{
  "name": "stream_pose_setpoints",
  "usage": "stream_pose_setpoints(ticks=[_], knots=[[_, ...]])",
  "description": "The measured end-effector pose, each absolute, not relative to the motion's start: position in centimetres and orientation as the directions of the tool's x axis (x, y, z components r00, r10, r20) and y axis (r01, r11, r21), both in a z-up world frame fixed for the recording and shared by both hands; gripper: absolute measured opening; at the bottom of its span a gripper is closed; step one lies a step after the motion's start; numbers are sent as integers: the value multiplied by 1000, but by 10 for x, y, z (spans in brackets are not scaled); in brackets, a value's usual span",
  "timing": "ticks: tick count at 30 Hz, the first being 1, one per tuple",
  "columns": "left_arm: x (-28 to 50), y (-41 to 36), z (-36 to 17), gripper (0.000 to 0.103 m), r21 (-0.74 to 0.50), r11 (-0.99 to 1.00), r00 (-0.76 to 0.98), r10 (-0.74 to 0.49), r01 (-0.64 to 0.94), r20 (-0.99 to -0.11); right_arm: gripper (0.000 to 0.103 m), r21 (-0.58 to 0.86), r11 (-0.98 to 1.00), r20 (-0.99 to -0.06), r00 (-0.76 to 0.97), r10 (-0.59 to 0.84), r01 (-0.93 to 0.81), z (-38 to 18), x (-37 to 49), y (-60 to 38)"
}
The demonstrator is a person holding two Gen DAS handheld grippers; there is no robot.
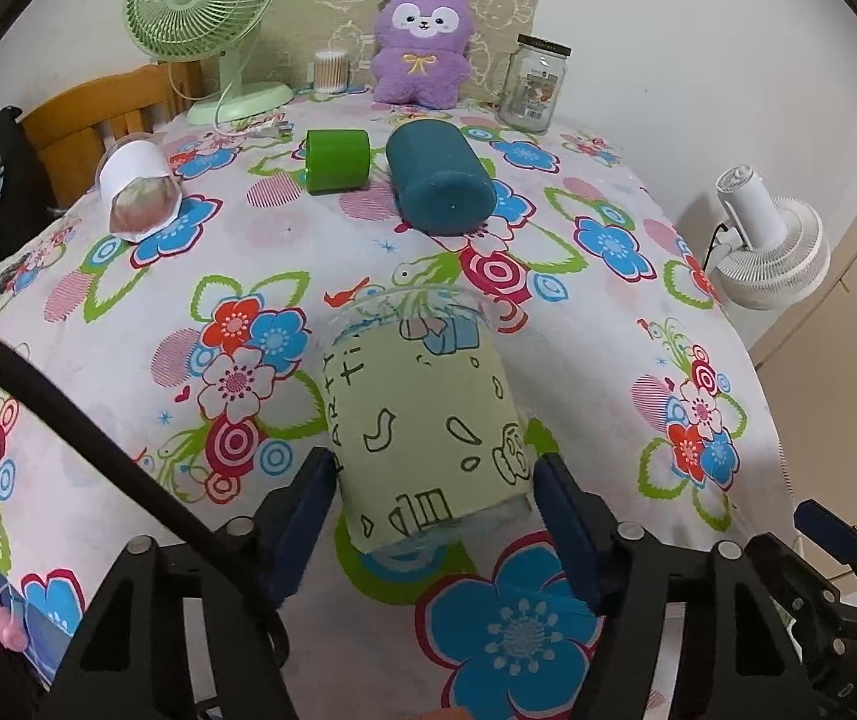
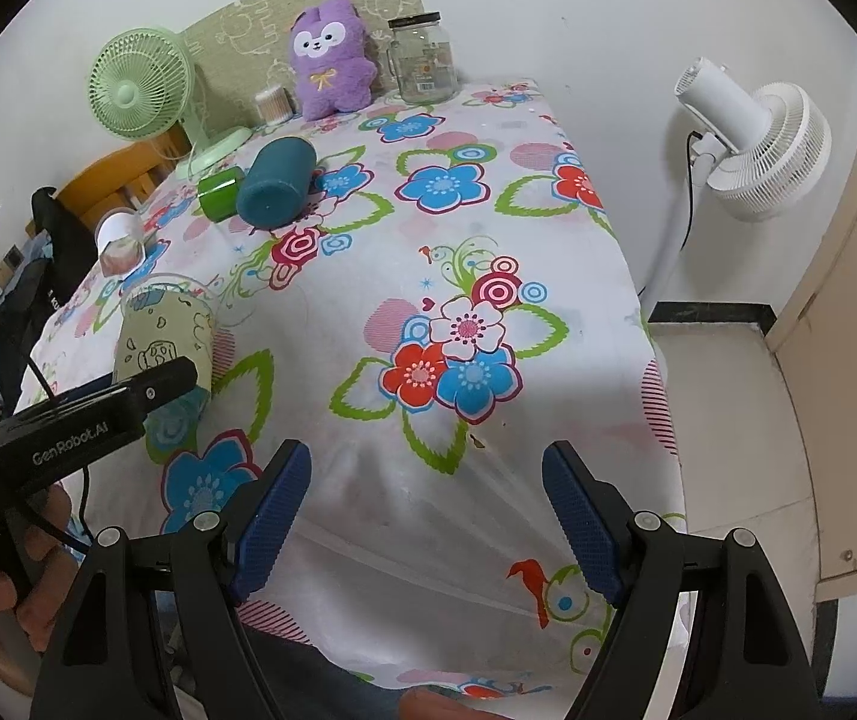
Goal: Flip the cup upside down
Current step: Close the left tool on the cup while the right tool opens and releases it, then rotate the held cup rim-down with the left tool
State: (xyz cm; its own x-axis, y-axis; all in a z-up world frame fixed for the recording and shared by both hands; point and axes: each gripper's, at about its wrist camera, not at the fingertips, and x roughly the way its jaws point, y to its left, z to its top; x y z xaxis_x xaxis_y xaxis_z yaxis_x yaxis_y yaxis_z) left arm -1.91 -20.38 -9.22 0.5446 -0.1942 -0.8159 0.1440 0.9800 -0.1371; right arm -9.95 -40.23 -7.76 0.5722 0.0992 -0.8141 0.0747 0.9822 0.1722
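A clear plastic cup with a pale green printed sleeve (image 1: 422,414) sits between the fingers of my left gripper (image 1: 434,480), tilted with its open rim pointing away from me, above the flowered tablecloth. The blue pads (image 1: 314,504) press its lower sides. The same cup shows in the right wrist view (image 2: 164,330), with the left gripper's black finger (image 2: 152,387) across it. My right gripper (image 2: 428,480) is open and empty over the table's near edge.
On the flowered table (image 2: 488,210) lie a dark teal cup (image 1: 440,180), a green cup (image 1: 337,159) and a white cup (image 1: 137,192), all on their sides. At the back stand a green fan (image 1: 206,6), a purple plush (image 1: 422,42) and a glass jar (image 1: 536,84). A white fan (image 2: 746,138) stands right of the table.
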Motion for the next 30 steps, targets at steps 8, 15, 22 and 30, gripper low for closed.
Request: stream_pose_setpoints(ticks=[8,15,22,30], knots=[[-23,-197,-84,64,-131,981,575,-189,141,-796,82,174,982,-818,565,103,73,-81,-100,-398],[-24,-189,-71,64,-119,984,609,-175,131,-774,82,172,984,-812,573,110,54,-78,-97,-390],[-22,-177,-53,64,-110,987,644,-161,119,-748,82,176,984,-793,596,128,22,-70,-93,-379],[-25,-170,-46,65,-95,987,645,-156,128,-748,82,179,984,-777,612,145,-6,-63,-90,-369]])
